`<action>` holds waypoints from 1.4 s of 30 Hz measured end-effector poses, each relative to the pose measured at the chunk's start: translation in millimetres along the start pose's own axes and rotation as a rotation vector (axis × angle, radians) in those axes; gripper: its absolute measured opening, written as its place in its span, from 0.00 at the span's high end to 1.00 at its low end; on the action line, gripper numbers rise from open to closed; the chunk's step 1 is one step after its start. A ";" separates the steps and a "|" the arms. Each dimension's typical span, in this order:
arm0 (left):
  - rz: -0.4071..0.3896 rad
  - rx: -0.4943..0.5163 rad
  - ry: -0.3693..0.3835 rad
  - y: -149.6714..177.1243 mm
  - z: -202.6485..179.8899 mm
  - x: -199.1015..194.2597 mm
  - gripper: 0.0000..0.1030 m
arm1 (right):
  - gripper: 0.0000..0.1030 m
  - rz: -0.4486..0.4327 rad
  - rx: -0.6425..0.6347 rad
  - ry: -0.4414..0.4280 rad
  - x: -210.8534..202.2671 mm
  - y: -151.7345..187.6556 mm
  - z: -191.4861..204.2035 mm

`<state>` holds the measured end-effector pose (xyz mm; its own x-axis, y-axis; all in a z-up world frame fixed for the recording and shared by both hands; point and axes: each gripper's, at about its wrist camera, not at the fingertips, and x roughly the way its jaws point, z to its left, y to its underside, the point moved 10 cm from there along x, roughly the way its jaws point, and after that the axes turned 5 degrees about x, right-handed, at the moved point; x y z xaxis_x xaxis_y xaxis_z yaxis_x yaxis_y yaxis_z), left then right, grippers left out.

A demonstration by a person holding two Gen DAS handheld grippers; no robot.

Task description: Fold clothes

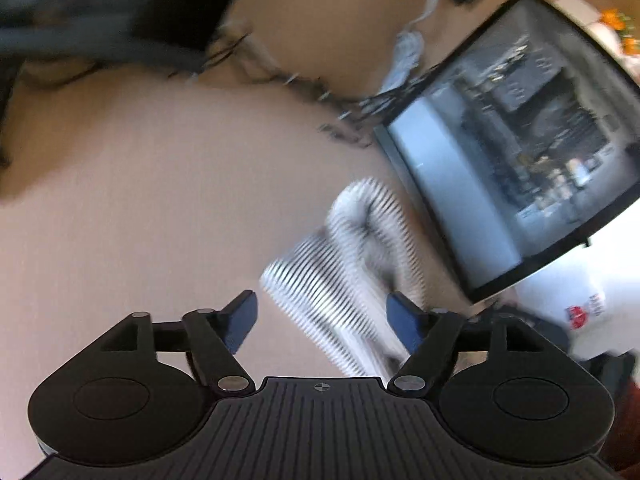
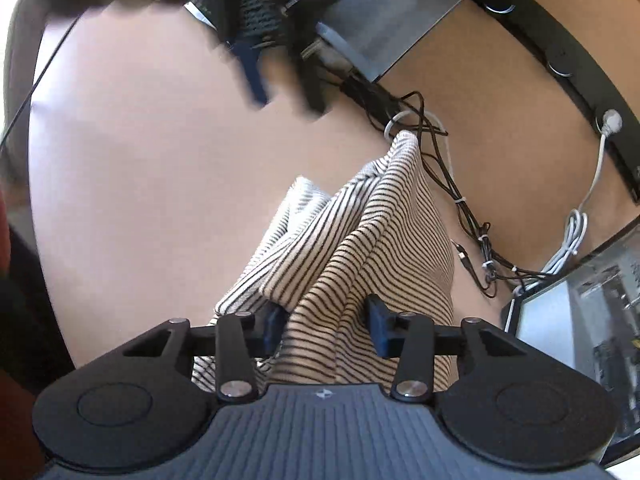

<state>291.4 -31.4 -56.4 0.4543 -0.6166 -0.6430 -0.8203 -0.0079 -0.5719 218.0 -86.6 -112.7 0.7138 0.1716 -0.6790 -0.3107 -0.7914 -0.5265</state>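
Observation:
A cream garment with thin black stripes lies bunched on the tan table. In the right wrist view my right gripper sits over its near end, jaws open with cloth bulging between the blue pads. In the left wrist view the same striped garment is blurred, just ahead and right of my left gripper, which is open and empty. The left gripper also shows blurred at the top of the right wrist view.
A monitor stands at the table's right side. Black and white cables run along the table's far edge beside the garment. A black bar with sockets sits behind. A white object with a red mark lies at right.

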 end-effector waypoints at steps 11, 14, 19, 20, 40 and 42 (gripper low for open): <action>0.000 0.067 -0.017 -51.1 -32.4 64.6 0.09 | 0.21 -0.121 0.312 -0.025 -29.0 -35.8 -20.3; 0.028 0.061 -0.046 -50.5 -27.8 85.8 0.13 | 0.21 -0.078 0.367 0.013 -3.3 -41.1 -17.3; 0.062 0.018 -0.081 -41.9 -7.6 96.9 0.37 | 0.53 -0.021 0.388 0.055 16.5 -13.9 -19.6; 0.065 0.002 -0.063 -39.9 -4.3 95.2 0.41 | 0.65 -0.032 0.379 0.056 9.4 -12.9 -24.5; 0.124 -0.053 0.072 34.2 10.0 51.2 0.59 | 0.76 0.041 -0.028 -0.033 -11.2 17.4 26.2; 0.125 -0.060 0.079 36.4 9.9 49.8 0.59 | 0.76 0.049 -0.032 -0.039 -12.2 20.5 21.6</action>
<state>287.6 -54.7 -114.3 0.3200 -0.6759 -0.6638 -0.8892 0.0275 -0.4567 189.3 -92.2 -126.3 0.6728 0.1543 -0.7236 -0.3242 -0.8176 -0.4758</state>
